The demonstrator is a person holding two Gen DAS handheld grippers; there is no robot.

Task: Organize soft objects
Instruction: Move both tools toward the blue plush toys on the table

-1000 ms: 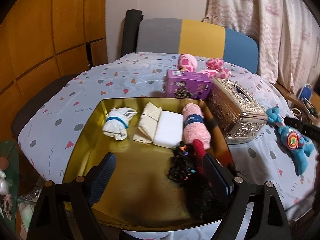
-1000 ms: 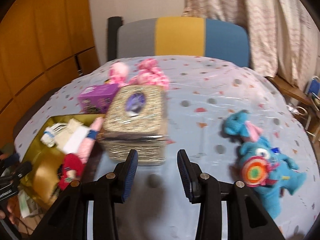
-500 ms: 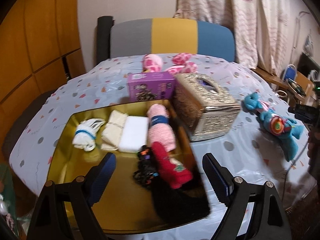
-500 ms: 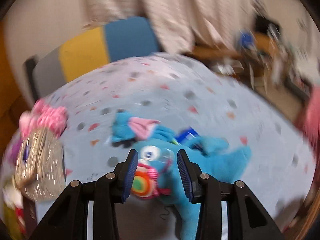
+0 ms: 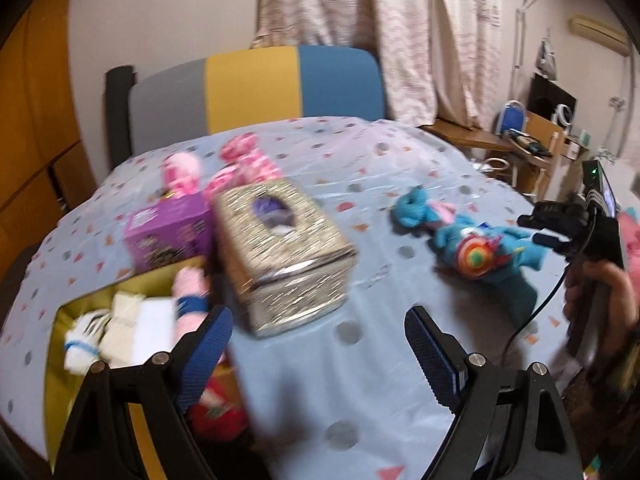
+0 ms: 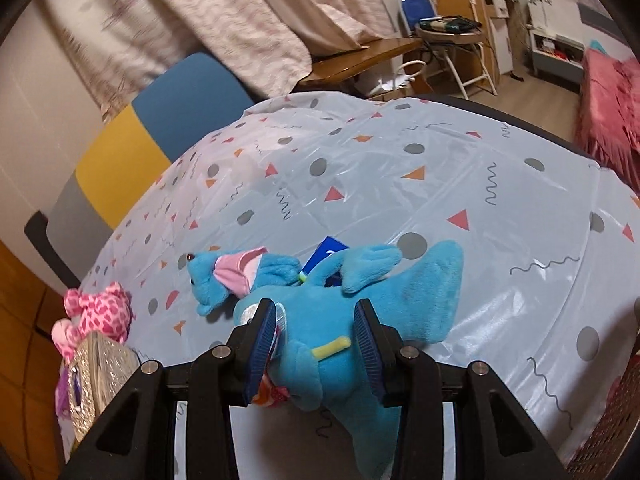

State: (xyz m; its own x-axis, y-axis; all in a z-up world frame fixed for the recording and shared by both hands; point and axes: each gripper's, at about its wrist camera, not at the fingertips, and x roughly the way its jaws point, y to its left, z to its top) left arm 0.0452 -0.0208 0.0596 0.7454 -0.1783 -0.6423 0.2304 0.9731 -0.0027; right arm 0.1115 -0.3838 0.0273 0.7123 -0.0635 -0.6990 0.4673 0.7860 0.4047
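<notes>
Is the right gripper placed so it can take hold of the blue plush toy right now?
Probably yes. The right gripper already straddles the blue plush toy, its jaws on either side of the body, with nothing between them and the toy. Whether the pads press on it yet I cannot tell.

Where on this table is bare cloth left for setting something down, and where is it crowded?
Free: the cloth beyond the blue plush toy toward the far edge, and the patch between it and the tissue box. Crowded: the gold tray, purple box and pink plush.

Home bedroom, curtains (image 6: 240,12), pink bed (image 6: 608,92)
</notes>
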